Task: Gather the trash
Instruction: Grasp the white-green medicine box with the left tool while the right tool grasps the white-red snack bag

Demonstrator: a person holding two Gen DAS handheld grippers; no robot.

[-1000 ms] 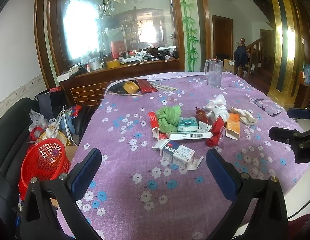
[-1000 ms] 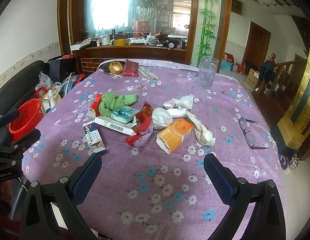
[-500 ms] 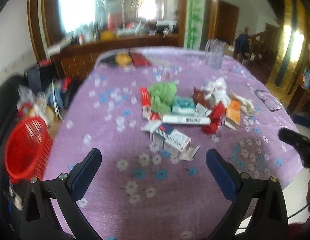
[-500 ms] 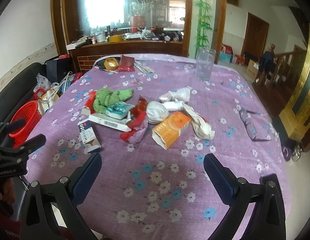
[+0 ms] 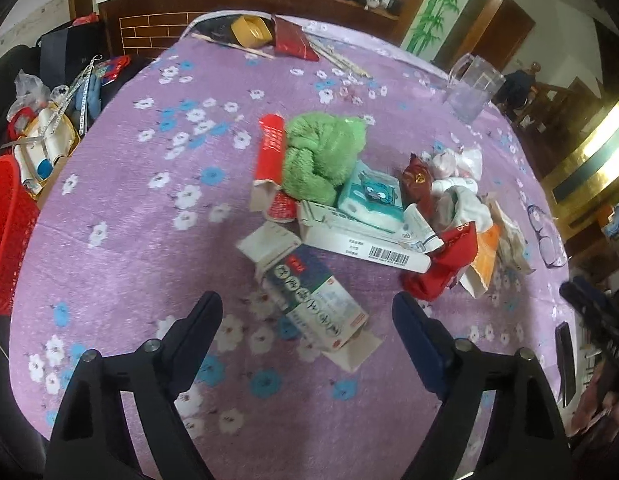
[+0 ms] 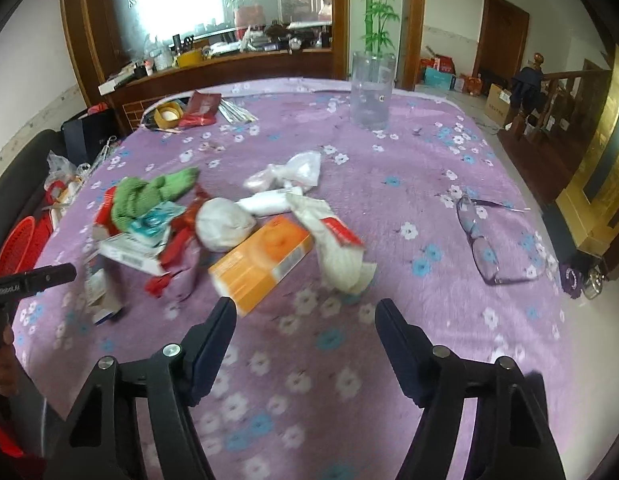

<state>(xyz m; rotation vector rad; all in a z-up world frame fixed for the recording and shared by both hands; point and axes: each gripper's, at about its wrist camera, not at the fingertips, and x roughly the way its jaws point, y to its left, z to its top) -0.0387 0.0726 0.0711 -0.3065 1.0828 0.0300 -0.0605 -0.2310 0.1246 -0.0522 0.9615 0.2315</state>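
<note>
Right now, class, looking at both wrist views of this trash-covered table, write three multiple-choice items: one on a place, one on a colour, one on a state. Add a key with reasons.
1. Where is the red basket?
A. On the tablecloth
B. Off the table's edge, beside it
C. Inside the glass pitcher

2. What colour is the fluffy cloth in the trash pile?
A. Green
B. Yellow
C. Black

3. What does the left gripper hold?
A. The eyeglasses
B. The orange box
C. Nothing; its jaws are closing around the medicine carton without pressing it

Key:
1 B, the basket sits lower, past the purple tablecloth.
2 A, it is bright green beside the red tube.
3 C, both pads stand clear of the carton's sides.
</note>
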